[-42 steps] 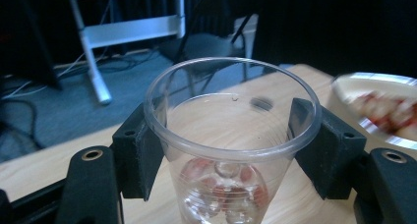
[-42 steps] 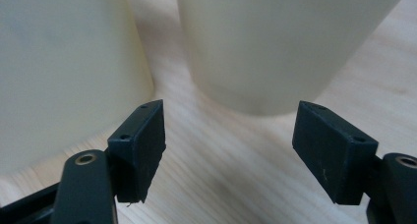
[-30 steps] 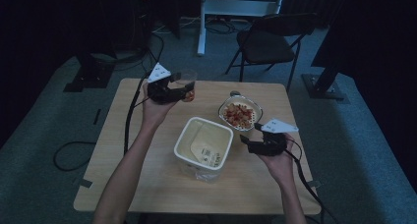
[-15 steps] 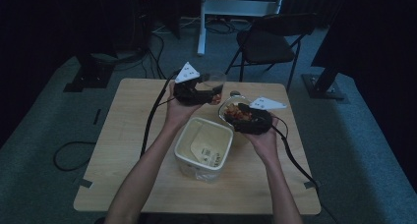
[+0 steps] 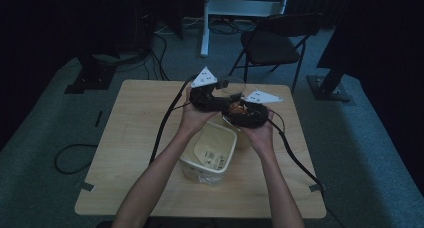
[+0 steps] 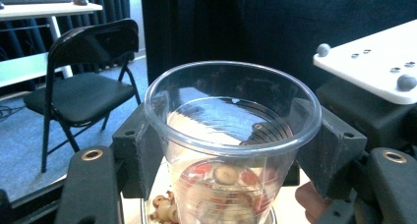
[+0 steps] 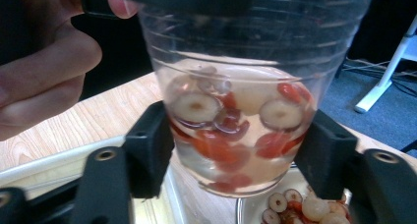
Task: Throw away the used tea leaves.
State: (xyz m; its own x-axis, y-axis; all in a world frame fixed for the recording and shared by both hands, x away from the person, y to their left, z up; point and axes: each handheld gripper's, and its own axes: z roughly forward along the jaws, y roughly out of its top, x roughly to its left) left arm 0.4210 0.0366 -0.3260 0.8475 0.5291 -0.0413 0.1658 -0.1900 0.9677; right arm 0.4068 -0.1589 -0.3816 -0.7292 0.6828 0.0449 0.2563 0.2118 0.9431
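While both forearms reach in over the tabletop [image 5: 135, 138], the left hand-held gripper [image 5: 216, 99] holds a clear plastic cup [image 6: 231, 135] upright, its two black jaws pressed against the cup's wall just under the rim, one on each side. Through the cup you can see pale round slices and red pieces lying in the bottom, in a little liquid. Beyond that gripper, off to its left, a dark folding chair [image 6: 81, 86] stands on the carpet.

Just beside it on the right, the right hand-held gripper [image 7: 241, 150] has its jaws around the lower part of the same cup [image 7: 236, 116]. They have just been closing, and the black blocks now sit against the cup's sides near its base, pinching it. So both grippers have the one cup, the left high up, the right low down, and it hangs clear above the tabletop. Below the right gripper a small dish [image 7: 300, 207] of the same round slices and red pieces is on the wood. Nearer the person, below both grippers, a cream-coloured tub [image 5: 210, 150] stands on the tabletop.
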